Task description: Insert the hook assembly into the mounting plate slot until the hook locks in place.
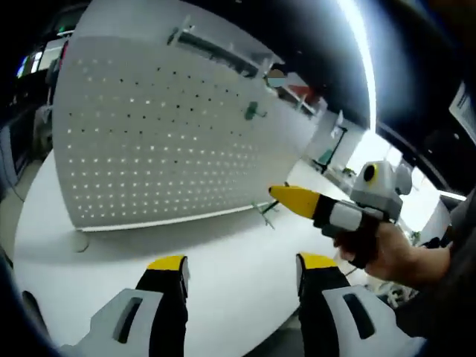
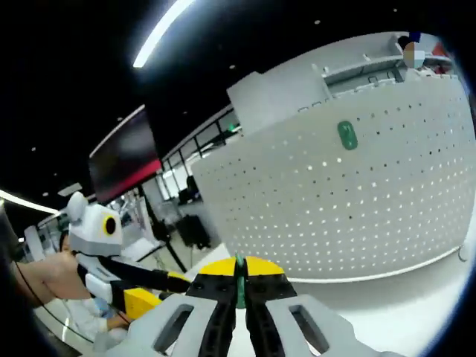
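A white perforated mounting plate [image 1: 163,141] [image 2: 357,201] stands upright on the white table [image 1: 223,260]. One green hook [image 1: 254,111] [image 2: 346,134] hangs on the plate. In the right gripper view, my right gripper [image 2: 239,269] is shut on a second thin green hook [image 2: 239,288], a sliver of which shows between the yellow tips. In the left gripper view that right gripper [image 1: 279,195] comes in from the right, held by a hand, with the green hook [image 1: 266,211] near the plate's lower right corner. My left gripper [image 1: 243,264] is open over the table, with nothing between its fingers.
A rail [image 1: 216,48] runs along the top of the plate. The table's rounded front edge [image 1: 245,342] lies close below my left gripper. The left gripper [image 2: 111,249] shows at the left of the right gripper view. Office desks and ceiling lights are behind.
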